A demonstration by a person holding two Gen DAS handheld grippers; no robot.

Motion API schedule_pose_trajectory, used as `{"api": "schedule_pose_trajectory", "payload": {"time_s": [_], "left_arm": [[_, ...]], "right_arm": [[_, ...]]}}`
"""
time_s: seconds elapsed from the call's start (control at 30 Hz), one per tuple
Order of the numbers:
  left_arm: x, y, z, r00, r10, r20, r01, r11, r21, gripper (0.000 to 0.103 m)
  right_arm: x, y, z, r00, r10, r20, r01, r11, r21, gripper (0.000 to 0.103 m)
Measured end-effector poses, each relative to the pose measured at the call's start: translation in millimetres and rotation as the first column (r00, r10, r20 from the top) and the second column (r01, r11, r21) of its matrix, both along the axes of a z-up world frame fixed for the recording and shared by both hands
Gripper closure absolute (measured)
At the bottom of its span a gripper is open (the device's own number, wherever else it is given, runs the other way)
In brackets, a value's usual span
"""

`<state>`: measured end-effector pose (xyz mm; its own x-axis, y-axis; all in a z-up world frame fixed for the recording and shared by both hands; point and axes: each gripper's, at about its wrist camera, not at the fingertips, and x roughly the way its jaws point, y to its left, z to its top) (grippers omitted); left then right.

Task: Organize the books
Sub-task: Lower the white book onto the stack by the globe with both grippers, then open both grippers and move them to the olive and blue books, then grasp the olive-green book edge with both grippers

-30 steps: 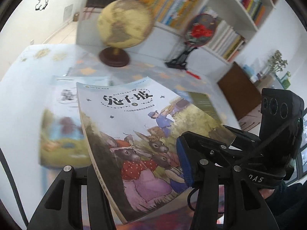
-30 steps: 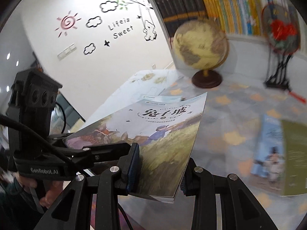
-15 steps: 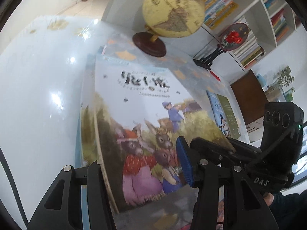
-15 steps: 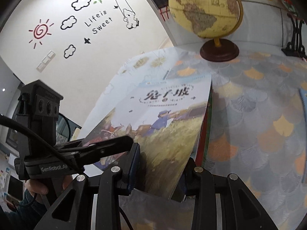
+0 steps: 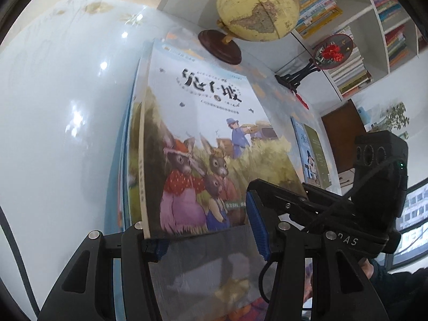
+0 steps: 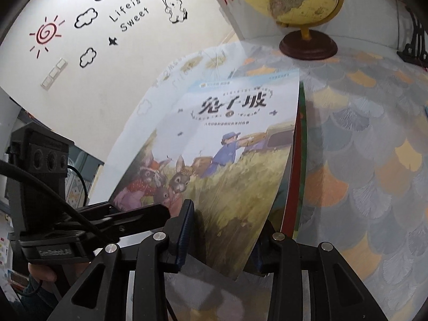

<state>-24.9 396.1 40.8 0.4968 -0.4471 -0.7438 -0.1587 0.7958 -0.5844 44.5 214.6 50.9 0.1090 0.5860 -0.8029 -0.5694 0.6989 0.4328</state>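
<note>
A picture book with rabbits on its cover (image 5: 208, 139) lies over another book on the table; it also shows in the right wrist view (image 6: 222, 155). My left gripper (image 5: 203, 230) straddles its near left corner with a wide gap between its fingers. My right gripper (image 6: 222, 238) straddles the near right corner, its jaws apart around the book's edge. A red and green book edge (image 6: 298, 182) shows under the rabbit book. Another book, blue and green (image 5: 311, 152), lies flat farther right on the table.
A globe on a dark wooden base (image 5: 254, 8) stands behind the books, also in the right wrist view (image 6: 291, 2). A red fan ornament on a black stand (image 5: 330, 52) is to its right. Bookshelves (image 5: 374, 26) line the back wall.
The rabbit book has come down from a raised, tilted hold onto the book beneath it, and both grippers moved lower and closer to the table.
</note>
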Motion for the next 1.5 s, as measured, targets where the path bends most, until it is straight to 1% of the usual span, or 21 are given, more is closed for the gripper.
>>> {"api": "schedule_pose_trajectory", "payload": {"time_s": [0.03, 0.17, 0.2, 0.27, 0.37, 0.5, 0.57, 0.67, 0.73, 0.87, 0.93, 1.03, 1.1, 1.23, 1.3, 1.37, 1.4, 1.5], "left_arm": [[-6, 1, -1, 1.000, 0.008, -0.006, -0.008, 1.000, -0.015, 0.053], [-27, 1, -2, 0.999, 0.041, -0.029, -0.042, 0.998, -0.043, 0.051], [-32, 0, -1, 0.998, 0.048, -0.037, -0.050, 0.998, -0.046, 0.047], [-43, -5, 0, 0.997, 0.052, -0.050, -0.054, 0.998, -0.045, 0.047], [-51, -15, 6, 0.998, 0.034, -0.058, -0.035, 0.999, -0.024, 0.047], [-45, -31, 18, 0.999, -0.004, -0.040, 0.004, 1.000, 0.005, 0.047], [-38, -40, 25, 1.000, -0.025, -0.018, 0.025, 1.000, 0.003, 0.047], [-28, -61, 35, 0.997, -0.071, 0.020, 0.071, 0.997, -0.013, 0.046], [-21, -80, 38, 0.993, -0.110, 0.039, 0.111, 0.994, -0.024, 0.040], [-4, -130, 41, 0.977, -0.208, 0.054, 0.211, 0.976, -0.048, 0.040], [2, -157, 44, 0.967, -0.250, 0.057, 0.252, 0.967, -0.035, 0.040], [19, -209, 47, 0.947, -0.317, 0.044, 0.317, 0.948, 0.011, 0.040], [30, -239, 51, 0.937, -0.348, 0.034, 0.346, 0.937, 0.041, 0.040], [54, -286, 61, 0.921, -0.390, 0.025, 0.387, 0.919, 0.073, 0.040], [73, -310, 66, 0.915, -0.402, 0.026, 0.399, 0.912, 0.093, 0.040], [88, -325, 67, 0.913, -0.407, 0.029, 0.403, 0.911, 0.084, 0.040], [98, -336, 66, 0.915, -0.403, 0.020, 0.400, 0.912, 0.094, 0.040], [121, -365, 60, 0.917, -0.399, 0.002, 0.395, 0.909, 0.131, 0.040]], "right_arm": [[0, 0, -1, 1.000, 0.000, -0.010, 0.000, 1.000, 0.000, 0.066], [-8, -12, -5, 0.999, -0.008, -0.031, 0.008, 1.000, -0.011, 0.065], [-9, -15, -7, 0.999, -0.010, -0.045, 0.010, 1.000, -0.013, 0.065], [-19, -27, -8, 0.998, -0.025, -0.052, 0.025, 1.000, 0.005, 0.065], [-37, -44, -6, 0.998, -0.048, -0.029, 0.048, 0.999, 0.010, 0.065], [-57, -67, -3, 0.996, -0.089, 0.023, 0.088, 0.996, 0.013, 0.065], [-63, -79, -1, 0.993, -0.112, 0.046, 0.113, 0.994, -0.007, 0.065], [-64, -103, 0, 0.985, -0.165, 0.052, 0.167, 0.985, -0.036, 0.065], [-66, -125, 3, 0.975, -0.216, 0.059, 0.219, 0.974, -0.049, 0.065], [-66, -172, 14, 0.947, -0.311, 0.085, 0.315, 0.948, -0.049, 0.065], [-63, -197, 16, 0.930, -0.357, 0.089, 0.362, 0.931, -0.052, 0.062], [-51, -233, 16, 0.909, -0.411, 0.073, 0.414, 0.909, -0.049, 0.061], [-42, -259, 19, 0.897, -0.436, 0.076, 0.440, 0.897, -0.047, 0.061], [-16, -311, 25, 0.873, -0.481, 0.083, 0.486, 0.872, -0.055, 0.061], [2, -339, 27, 0.854, -0.513, 0.082, 0.518, 0.854, -0.052, 0.061], [22, -370, 29, 0.837, -0.541, 0.084, 0.546, 0.837, -0.043, 0.061], [32, -385, 29, 0.828, -0.554, 0.088, 0.559, 0.828, -0.046, 0.061], [63, -424, 25, 0.812, -0.576, 0.095, 0.583, 0.808, -0.087, 0.061]]}}
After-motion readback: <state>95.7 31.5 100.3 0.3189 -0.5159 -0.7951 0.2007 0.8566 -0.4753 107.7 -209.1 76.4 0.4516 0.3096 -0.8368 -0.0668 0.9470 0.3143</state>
